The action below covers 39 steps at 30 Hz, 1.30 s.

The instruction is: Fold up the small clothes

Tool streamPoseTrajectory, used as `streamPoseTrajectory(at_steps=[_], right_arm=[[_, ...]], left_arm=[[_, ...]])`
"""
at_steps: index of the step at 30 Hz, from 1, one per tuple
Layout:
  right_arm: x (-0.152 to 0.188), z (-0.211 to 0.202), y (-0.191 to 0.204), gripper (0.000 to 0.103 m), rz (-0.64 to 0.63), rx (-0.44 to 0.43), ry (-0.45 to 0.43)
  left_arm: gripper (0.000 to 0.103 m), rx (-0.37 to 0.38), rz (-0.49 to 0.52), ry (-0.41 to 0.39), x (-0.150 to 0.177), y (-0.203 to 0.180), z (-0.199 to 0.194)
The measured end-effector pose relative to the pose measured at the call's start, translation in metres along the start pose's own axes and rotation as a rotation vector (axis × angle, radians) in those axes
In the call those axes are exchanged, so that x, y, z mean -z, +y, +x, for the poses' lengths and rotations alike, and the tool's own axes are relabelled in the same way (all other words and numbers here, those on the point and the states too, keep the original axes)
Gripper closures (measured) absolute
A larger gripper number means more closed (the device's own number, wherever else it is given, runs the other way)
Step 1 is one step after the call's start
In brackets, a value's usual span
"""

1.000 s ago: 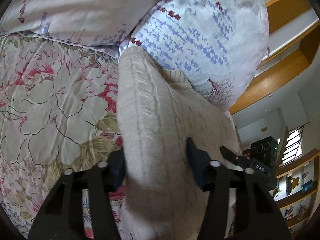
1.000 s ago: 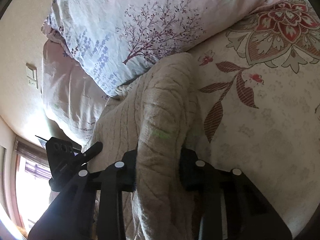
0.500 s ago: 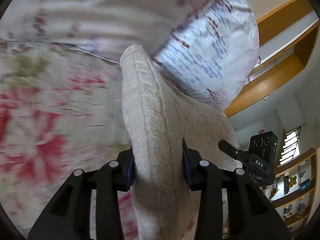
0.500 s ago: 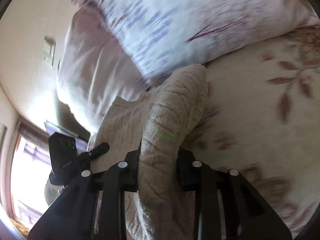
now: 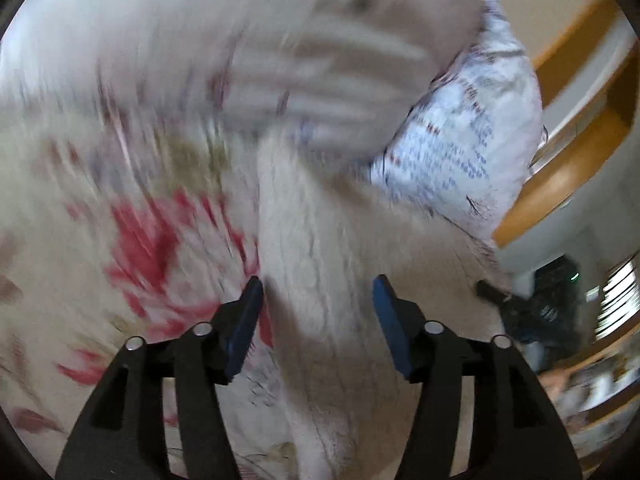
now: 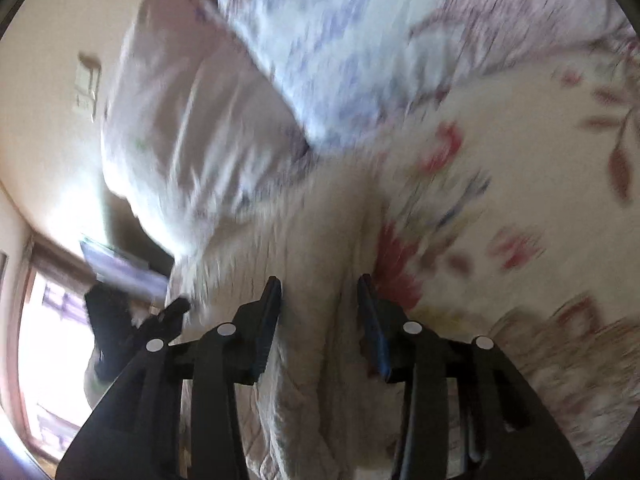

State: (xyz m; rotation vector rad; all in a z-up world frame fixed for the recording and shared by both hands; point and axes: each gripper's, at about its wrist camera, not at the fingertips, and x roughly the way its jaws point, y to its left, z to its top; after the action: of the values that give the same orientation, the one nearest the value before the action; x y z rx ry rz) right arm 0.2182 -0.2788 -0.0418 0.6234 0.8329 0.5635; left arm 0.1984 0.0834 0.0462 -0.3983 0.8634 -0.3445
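Observation:
A cream cable-knit sweater [image 5: 312, 240] lies on the floral bedspread [image 5: 120, 240], just in front of the pillows. A raised fold of it runs between the fingers of my left gripper [image 5: 316, 300], whose jaws are opening and stand clear of the cloth on both sides. In the right wrist view the sweater [image 6: 304, 240] lies flatter between the pads of my right gripper [image 6: 320, 304], whose jaws are also opening and no longer pinch it. Both views are blurred by motion.
Two patterned pillows [image 5: 460, 140] [image 6: 360, 40] stand right behind the sweater. Each view shows the other gripper at its edge: the right one [image 5: 540, 300], the left one [image 6: 120, 320]. Wooden shelving [image 5: 560, 184] lies beyond the bed, and a window [image 6: 36, 340] is bright.
Both grippers carried the pinched sweater folds toward the pillows, then spread their jaws and let go. The folds have sunk onto the bed.

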Motion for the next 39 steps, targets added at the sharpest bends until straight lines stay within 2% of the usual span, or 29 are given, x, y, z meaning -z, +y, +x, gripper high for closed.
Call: streamPoseTrajectory(at_steps=[2, 4, 5, 6, 7, 11, 15, 20, 22, 24, 27, 28, 32, 36, 39], right_arm=[[-0.008, -0.003, -0.001, 0.061, 0.009, 0.0, -0.018], [-0.009, 0.003, 0.002, 0.062, -0.01, 0.014, -0.007], [-0.009, 0.011, 0.007, 0.068, -0.037, 0.025, 0.012], [-0.008, 0.015, 0.01, 0.089, -0.062, 0.041, 0.014], [-0.007, 0.018, 0.016, 0.092, -0.097, 0.079, -0.005], [-0.015, 0.012, 0.018, 0.094, -0.125, 0.164, -0.097], [-0.018, 0.028, -0.001, 0.095, -0.06, 0.224, -0.054], [-0.021, 0.033, -0.002, 0.094, -0.064, 0.284, -0.036], [-0.023, 0.031, -0.001, 0.094, -0.065, 0.273, -0.023], [-0.019, 0.019, -0.002, 0.089, -0.046, 0.224, -0.028], [-0.006, -0.005, -0.002, 0.068, -0.04, 0.173, -0.043], [-0.001, -0.013, -0.001, 0.066, -0.05, 0.15, -0.046], [0.022, -0.034, -0.002, 0.066, -0.055, 0.089, -0.037], [0.036, -0.032, -0.002, 0.066, -0.042, 0.041, -0.007], [0.042, -0.025, 0.001, 0.066, -0.055, 0.041, 0.007]], left_arm=[[0.036, -0.036, 0.098, -0.08, 0.0, -0.019, -0.015], [0.035, -0.065, 0.198, -0.102, 0.004, -0.041, -0.019], [0.035, -0.075, 0.228, -0.096, 0.005, -0.049, -0.017], [0.035, -0.09, 0.259, -0.085, 0.007, -0.057, -0.012], [0.035, -0.111, 0.287, -0.068, 0.01, -0.063, -0.006], [0.035, -0.135, 0.305, -0.028, 0.013, -0.069, 0.012], [0.035, -0.161, 0.322, -0.007, 0.013, -0.071, 0.027], [0.035, -0.232, 0.35, 0.013, 0.016, -0.073, 0.046], [0.035, -0.241, 0.351, 0.011, 0.015, -0.075, 0.047], [0.036, -0.209, 0.317, 0.007, 0.014, -0.073, 0.036], [0.036, -0.123, 0.264, -0.006, 0.018, -0.062, 0.01], [0.036, -0.108, 0.253, -0.008, 0.02, -0.058, 0.003], [0.036, -0.058, 0.182, 0.012, 0.039, -0.036, -0.022], [0.038, -0.009, 0.106, 0.06, 0.054, -0.023, -0.026], [0.043, 0.005, 0.1, 0.085, 0.064, -0.025, -0.019]])
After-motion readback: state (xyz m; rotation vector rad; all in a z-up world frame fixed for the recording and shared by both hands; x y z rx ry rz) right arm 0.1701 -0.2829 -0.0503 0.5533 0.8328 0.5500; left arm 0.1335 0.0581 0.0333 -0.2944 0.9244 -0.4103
